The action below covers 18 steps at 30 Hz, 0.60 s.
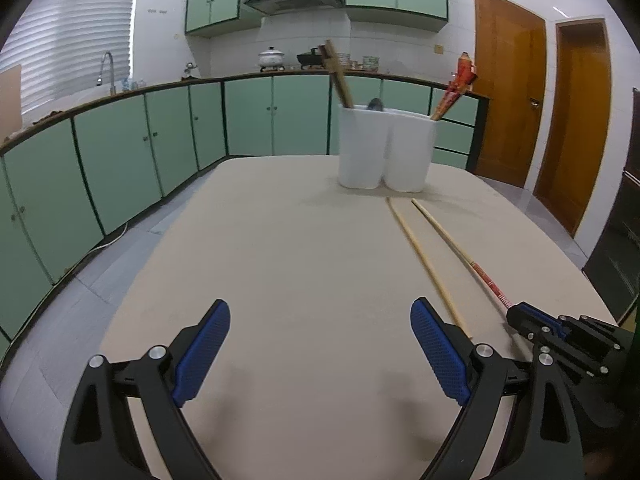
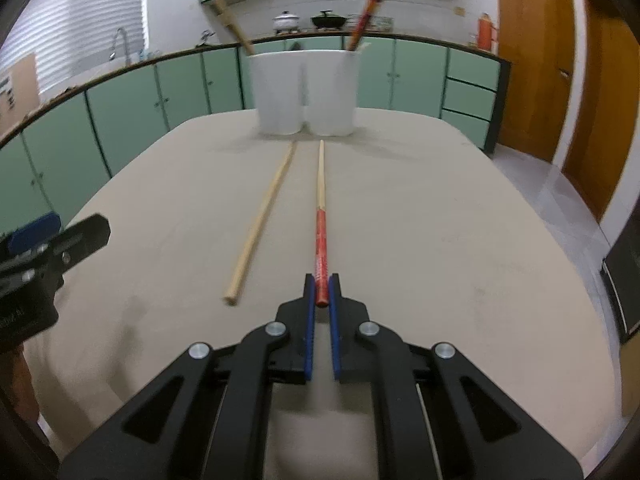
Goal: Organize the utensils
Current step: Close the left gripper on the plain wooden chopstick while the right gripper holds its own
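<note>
Two chopsticks lie lengthwise on the beige table [image 2: 440, 240]. My right gripper [image 2: 322, 286] is shut on the near end of the red-handled chopstick [image 2: 321, 236], which also shows in the left wrist view as the red-handled chopstick [image 1: 460, 246] running up to my right gripper [image 1: 520, 316]. The plain wooden chopstick [image 2: 262, 216] rests just left of it, untouched; in the left wrist view this plain chopstick [image 1: 424, 264] passes behind my right-hand finger. My left gripper [image 1: 320, 348] hovers open over bare table, nothing between its blue pads. A white two-part utensil holder [image 2: 306, 92] stands at the far end, holding other chopsticks.
The white utensil holder [image 1: 386, 148] holds brown sticks on the left, red ones on the right and a dark spoon. Green kitchen cabinets [image 1: 120, 160] ring the table on the left and behind. Wooden doors [image 1: 508, 92] stand at the right. My left gripper [image 2: 56, 240] sits at the left edge.
</note>
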Available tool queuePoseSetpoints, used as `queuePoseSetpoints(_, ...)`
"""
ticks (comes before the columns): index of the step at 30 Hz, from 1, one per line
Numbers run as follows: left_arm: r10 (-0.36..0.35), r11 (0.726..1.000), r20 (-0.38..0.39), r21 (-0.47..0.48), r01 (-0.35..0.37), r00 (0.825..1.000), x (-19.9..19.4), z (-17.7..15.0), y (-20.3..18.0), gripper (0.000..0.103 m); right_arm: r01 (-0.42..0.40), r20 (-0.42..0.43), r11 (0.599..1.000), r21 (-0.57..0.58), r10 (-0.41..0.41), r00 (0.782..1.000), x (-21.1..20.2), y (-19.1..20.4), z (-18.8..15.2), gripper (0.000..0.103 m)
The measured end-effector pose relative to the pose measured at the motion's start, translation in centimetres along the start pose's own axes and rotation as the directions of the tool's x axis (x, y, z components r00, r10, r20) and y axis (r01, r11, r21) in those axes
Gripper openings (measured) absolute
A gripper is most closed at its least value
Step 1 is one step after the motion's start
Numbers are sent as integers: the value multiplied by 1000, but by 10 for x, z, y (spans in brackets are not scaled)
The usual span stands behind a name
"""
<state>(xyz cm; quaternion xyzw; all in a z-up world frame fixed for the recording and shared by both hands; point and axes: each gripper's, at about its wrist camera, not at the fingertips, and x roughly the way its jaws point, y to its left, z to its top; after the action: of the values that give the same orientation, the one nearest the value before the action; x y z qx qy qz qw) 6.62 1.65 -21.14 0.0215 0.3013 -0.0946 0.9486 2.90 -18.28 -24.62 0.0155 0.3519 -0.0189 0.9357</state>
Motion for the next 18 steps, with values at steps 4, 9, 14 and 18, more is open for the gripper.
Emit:
queuePoseSetpoints(4, -26, 1000, -9, 6, 26, 1000, 6, 1, -19, 88, 19, 10, 999, 48, -20, 1000, -7, -21, 2, 6)
queuePoseSetpoints(9, -61, 998, -45, 23, 62, 997, 14, -5, -47, 85, 33, 43, 993, 115, -38, 998, -17, -52, 9, 6)
queuePoseSetpoints(14, -74, 997, -86, 20, 76, 994, 25, -12, -66, 79, 32, 64, 993, 110, -39, 997, -20, -62, 7, 6)
queuePoseSetpoints(18, -52, 997, -97, 48, 57, 994, 31, -16, -77, 70, 15, 72, 994, 106, -23, 997, -21, -66, 3, 6)
